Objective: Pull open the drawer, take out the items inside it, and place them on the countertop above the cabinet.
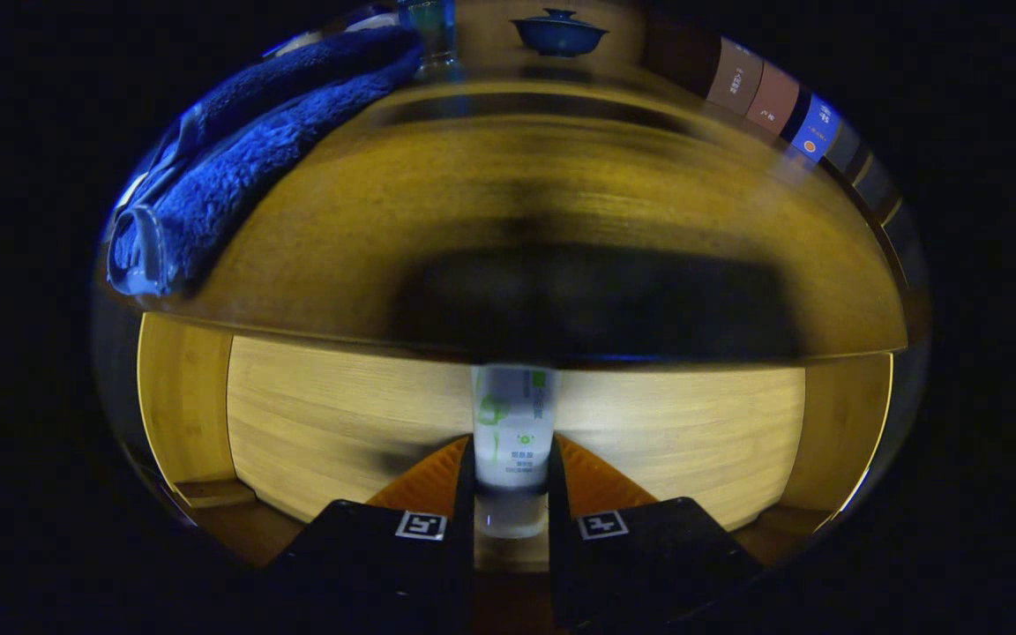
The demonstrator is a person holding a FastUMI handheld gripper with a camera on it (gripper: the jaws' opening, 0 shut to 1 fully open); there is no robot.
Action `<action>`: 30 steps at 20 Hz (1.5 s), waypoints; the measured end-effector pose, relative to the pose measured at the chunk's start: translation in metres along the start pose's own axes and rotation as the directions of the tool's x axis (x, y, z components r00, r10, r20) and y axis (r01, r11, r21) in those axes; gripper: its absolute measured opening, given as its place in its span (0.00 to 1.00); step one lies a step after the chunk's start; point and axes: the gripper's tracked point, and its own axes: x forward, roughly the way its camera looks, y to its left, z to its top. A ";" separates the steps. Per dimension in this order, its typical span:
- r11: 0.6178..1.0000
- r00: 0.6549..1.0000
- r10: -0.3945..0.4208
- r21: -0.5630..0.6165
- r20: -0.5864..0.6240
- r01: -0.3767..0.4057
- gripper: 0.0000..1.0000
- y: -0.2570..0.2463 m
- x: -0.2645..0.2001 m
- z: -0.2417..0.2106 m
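While the gripper (512,481) sits low over the open drawer (340,414), its two fingers pinch a small white tube (512,441) with green print, one finger pressed on either side. That tube stands upright between the fingertips, its upper end reaching toward the cabinet's front edge. Beyond it, the wooden countertop (437,203) spreads wide, with a blue towel (252,150) lying along its left side and a lidded blue bowl (559,33) farther back.
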 end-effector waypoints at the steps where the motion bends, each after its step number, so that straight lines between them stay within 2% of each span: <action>1: 1.000 1.000 0.006 -0.004 0.001 -0.006 0.39 0.000 -0.003 0.001; 4: 0.998 0.998 0.057 0.024 -0.013 -0.056 0.39 0.005 -0.009 -0.005; 10: 0.994 0.992 0.105 0.003 0.069 -0.105 0.39 0.007 -0.052 -0.011; 14: 0.992 0.986 0.123 -0.012 0.110 -0.122 0.39 0.005 -0.081 -0.018; 22: 0.988 0.975 0.156 -0.037 0.157 -0.152 0.39 0.017 -0.110 -0.030; 26: 0.982 0.955 0.187 -0.058 0.232 -0.179 0.39 0.024 -0.142 -0.023; 30: 0.986 0.919 0.164 -0.046 0.358 -0.158 0.38 0.016 -0.170 0.022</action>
